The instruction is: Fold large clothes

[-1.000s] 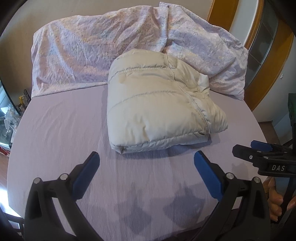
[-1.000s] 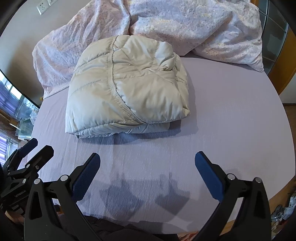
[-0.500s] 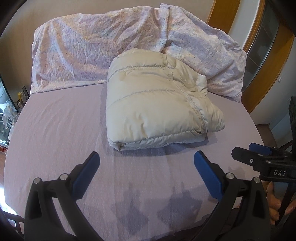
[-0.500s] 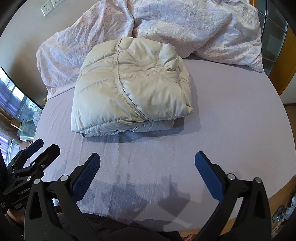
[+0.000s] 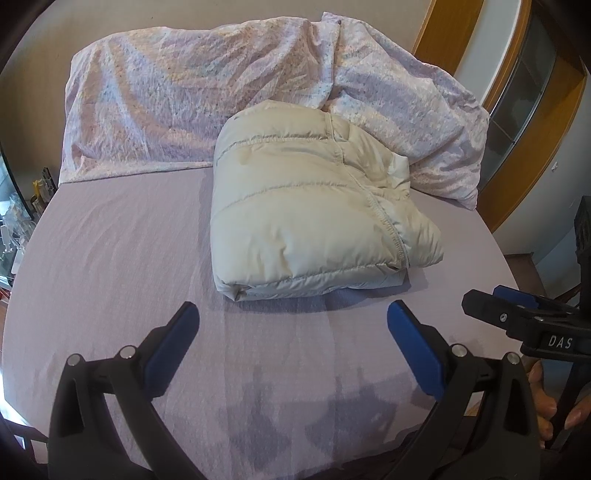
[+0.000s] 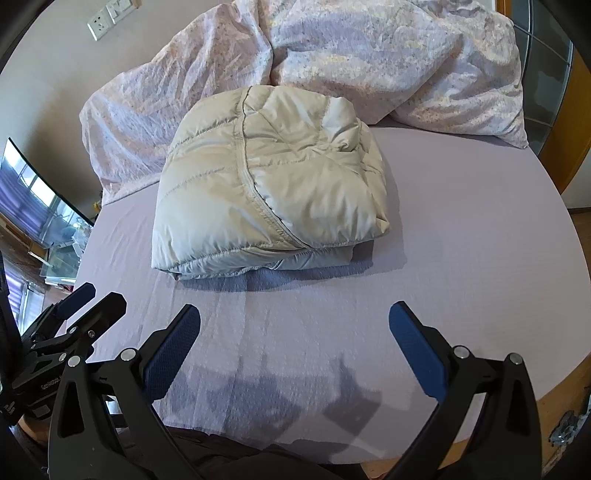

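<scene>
A cream puffer jacket (image 5: pixel 310 206) lies folded into a thick square bundle on the lilac bed sheet (image 5: pixel 110 258), its far side against the pillows. It also shows in the right wrist view (image 6: pixel 269 184). My left gripper (image 5: pixel 293 325) is open and empty, held back from the bundle's near edge over bare sheet. My right gripper (image 6: pixel 295 325) is open and empty too, also short of the bundle. The right gripper shows at the right edge of the left wrist view (image 5: pixel 517 321), and the left gripper at the left edge of the right wrist view (image 6: pixel 74 321).
Two floral pillows (image 5: pixel 192 99) lie across the head of the bed (image 6: pixel 424 66). A wooden door frame (image 5: pixel 524 155) stands to the right. A glass shelf with small items (image 6: pixel 55 236) is beside the bed on the left. A wall socket (image 6: pixel 110 18) is above.
Both grippers have drawn back slightly and tilted, so the folded jacket sits a little farther off in both views. Both stay open and the jacket has not moved.
</scene>
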`<action>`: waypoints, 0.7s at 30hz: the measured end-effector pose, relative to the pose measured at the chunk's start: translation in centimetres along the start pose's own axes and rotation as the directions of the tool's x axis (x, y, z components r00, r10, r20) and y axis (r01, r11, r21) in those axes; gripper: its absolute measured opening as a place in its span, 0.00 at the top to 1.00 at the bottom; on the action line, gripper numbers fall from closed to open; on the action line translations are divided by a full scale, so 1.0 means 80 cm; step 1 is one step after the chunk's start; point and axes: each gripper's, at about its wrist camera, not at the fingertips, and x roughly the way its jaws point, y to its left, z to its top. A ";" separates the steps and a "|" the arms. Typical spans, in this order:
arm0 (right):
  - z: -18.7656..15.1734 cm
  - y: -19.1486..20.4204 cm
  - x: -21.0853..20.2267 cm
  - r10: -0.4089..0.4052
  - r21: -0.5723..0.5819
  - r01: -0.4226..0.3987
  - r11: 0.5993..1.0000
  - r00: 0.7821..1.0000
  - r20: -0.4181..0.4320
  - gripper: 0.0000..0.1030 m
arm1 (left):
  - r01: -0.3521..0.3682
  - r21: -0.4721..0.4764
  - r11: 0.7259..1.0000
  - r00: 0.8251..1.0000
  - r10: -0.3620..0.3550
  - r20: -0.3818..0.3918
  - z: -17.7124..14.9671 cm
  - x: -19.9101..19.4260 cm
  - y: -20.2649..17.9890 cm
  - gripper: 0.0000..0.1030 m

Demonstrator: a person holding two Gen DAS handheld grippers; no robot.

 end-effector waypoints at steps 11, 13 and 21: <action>0.002 -0.002 -0.001 0.005 0.006 -0.005 1.000 1.000 0.006 0.01 | 0.031 -0.018 0.999 0.999 -0.031 0.013 0.000 -0.002 0.002 0.02; 0.002 -0.002 -0.001 0.005 0.005 -0.005 1.000 1.000 0.006 0.01 | 0.033 -0.020 0.999 0.999 -0.033 0.014 0.000 -0.003 0.002 0.02; 0.003 -0.001 0.001 0.017 0.008 -0.017 1.000 1.000 0.003 0.01 | 0.039 -0.029 0.999 0.999 -0.038 0.013 0.001 -0.002 0.002 0.02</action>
